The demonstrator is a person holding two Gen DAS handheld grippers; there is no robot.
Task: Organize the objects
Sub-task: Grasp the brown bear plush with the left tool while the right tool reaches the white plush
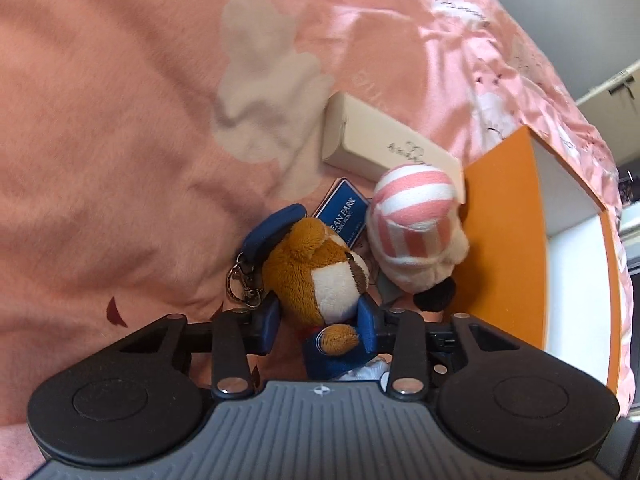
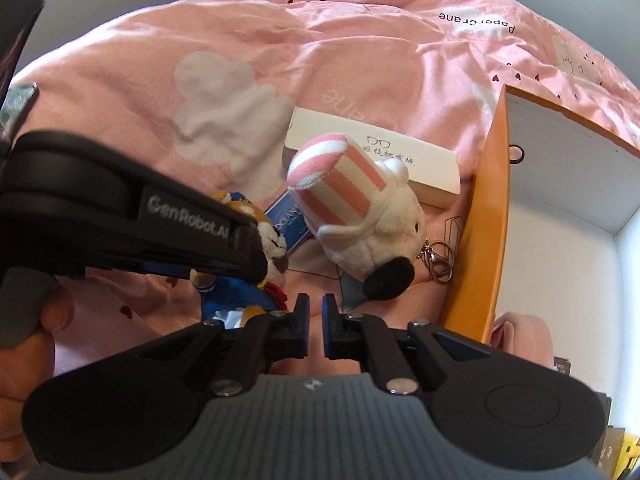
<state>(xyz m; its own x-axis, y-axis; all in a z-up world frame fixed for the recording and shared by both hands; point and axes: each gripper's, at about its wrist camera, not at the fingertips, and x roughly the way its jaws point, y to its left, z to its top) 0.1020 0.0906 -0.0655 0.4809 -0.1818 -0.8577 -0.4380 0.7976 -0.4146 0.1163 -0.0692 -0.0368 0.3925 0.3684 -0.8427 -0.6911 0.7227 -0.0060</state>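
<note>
Pinching the bear (image 1: 316, 276) in our left gripper (image 1: 320, 320), right gripper (image 2: 315, 320) nearly closed and empty, we see the box (image 2: 496, 216) almost empty.

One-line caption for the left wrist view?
Left tool straddles a brown plush keychain on pink bedding, beside a striped-hat plush and orange box.

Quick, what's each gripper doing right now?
Left gripper: closed on the brown bear plush.
Right gripper: nearly closed, a slim gap between the fingers, holding nothing.
</note>
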